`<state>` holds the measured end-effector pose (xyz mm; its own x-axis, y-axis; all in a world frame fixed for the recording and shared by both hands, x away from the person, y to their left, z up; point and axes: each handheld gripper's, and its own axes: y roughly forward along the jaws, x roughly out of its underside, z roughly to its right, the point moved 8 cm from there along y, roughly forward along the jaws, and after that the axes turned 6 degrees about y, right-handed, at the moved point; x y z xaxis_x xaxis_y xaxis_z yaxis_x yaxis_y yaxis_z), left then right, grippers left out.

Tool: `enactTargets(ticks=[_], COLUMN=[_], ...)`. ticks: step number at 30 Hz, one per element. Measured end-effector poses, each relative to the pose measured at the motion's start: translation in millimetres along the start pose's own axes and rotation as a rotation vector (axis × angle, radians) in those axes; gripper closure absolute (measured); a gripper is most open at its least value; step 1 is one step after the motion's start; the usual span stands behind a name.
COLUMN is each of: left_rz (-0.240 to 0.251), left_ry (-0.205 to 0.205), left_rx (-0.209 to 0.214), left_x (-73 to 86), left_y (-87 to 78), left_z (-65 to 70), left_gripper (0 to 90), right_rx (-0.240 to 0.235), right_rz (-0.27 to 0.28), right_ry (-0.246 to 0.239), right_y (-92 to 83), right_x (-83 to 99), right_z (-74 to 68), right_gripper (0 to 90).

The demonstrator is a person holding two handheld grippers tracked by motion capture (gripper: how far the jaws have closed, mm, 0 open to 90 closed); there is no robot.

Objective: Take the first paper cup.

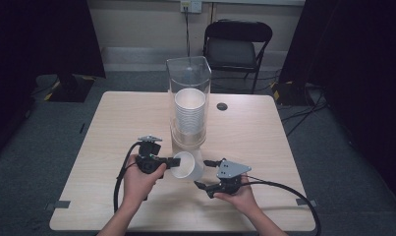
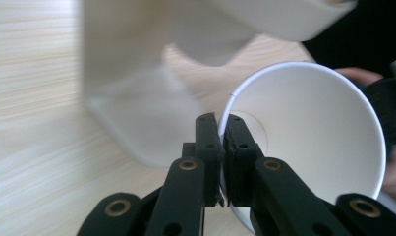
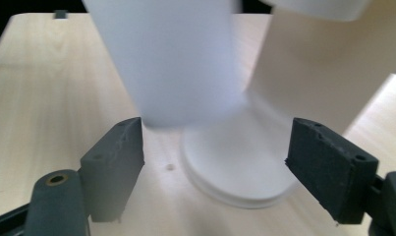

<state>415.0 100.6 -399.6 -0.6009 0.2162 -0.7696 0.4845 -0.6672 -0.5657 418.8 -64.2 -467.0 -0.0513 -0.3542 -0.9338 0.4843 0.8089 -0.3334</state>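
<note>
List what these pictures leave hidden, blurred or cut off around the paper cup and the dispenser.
- Paper cup: its lower rim is hidden behind the left gripper in the left gripper view.
- Dispenser: blurred and cut off by the top edge in the right gripper view.
- Cup stack: the count is too small to tell in the high view.
- Right gripper: nothing between its jaws.

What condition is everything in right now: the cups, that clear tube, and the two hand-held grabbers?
Paper cup: tipped on its side, rim pinched.
Left gripper: fingers shut on the cup's rim.
Right gripper: fingers wide open, holding nothing.
Clear dispenser: upright, partly filled.
Cup stack: nested inside the dispenser.
</note>
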Motion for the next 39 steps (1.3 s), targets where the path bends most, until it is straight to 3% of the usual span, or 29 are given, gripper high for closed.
enactTargets(ticks=[6, 9, 11, 14, 20, 27, 28, 29, 30, 31, 32, 34, 39], left_rz=[-0.025, -0.046, -0.051, -0.039, -0.043, -0.033, -0.031, -0.003, -0.003, 0.006, 0.036, 0.062, 0.161], left_ry=[-0.045, -0.095, -0.12, -0.146, -0.179, -0.209, -0.211, -0.214, -0.214, -0.202, -0.19, -0.175, -0.113], left_rx=[-0.111, -0.185, -0.218, -0.278, -0.357, -0.35, -0.35, -0.321, -0.321, -0.323, -0.31, -0.311, -0.229], left_x=[13.9, 23.8, 27.5, 27.9, 19.1, 15.4, 15.2, 12.5, 12.5, 11.7, 9.8, 9.1, 10.1], left_y=[-20.0, -26.7, -29.4, -32.2, -31.7, -18.6, -18.5, -17.9, -17.9, -19.3, -22.1, -26.3, -47.4], left_z=[-43.1, -75.1, -89.6, -107.6, -128.8, -135.1, -135.4, -133.9, -133.9, -133.9, -133.4, -132.9, -124.7], left_gripper=[86.1, 86.1, 86.1, 86.0, 85.9, 81.8, 79.8, 76.6, 68.5, 68.5, 58.6, 52.7, 41.6], right_rx=[0.06, 0.093, 0.098, 0.107, 0.114, 0.113, 0.109, 0.113, 0.113, 0.118, 0.126, 0.125, 0.123], right_rz=[-0.004, -0.008, 0.003, 0.002, -0.001, 0.018, 0.02, 0.015, 0.015, 0.018, 0.017, 0.019, 0.016], right_ry=[0.03, 0.035, 0.045, 0.075, 0.068, 0.079, 0.087, 0.09, 0.09, 0.089, 0.096, 0.102, 0.108], right_y=[-4.6, -4.7, -3.8, -2.5, -4.1, -9.9, -10.5, -11.6, -11.6, -12.4, -13.8, -13.8, -12.6], right_x=[-0.4, -0.2, -1.6, -1.1, -1.3, -2.0, -1.2, -0.3, -0.3, 0.5, 0.9, 0.5, 0.9], right_z=[16.5, 20.8, 22.3, 26.0, 27.0, 28.7, 28.9, 29.4, 29.4, 31.1, 33.4, 34.1, 34.5], right_gripper=[22.0, 22.6, 23.1, 23.2, 23.5, 24.8, 24.8, 24.8, 24.8, 24.8, 24.7, 24.7, 24.7])
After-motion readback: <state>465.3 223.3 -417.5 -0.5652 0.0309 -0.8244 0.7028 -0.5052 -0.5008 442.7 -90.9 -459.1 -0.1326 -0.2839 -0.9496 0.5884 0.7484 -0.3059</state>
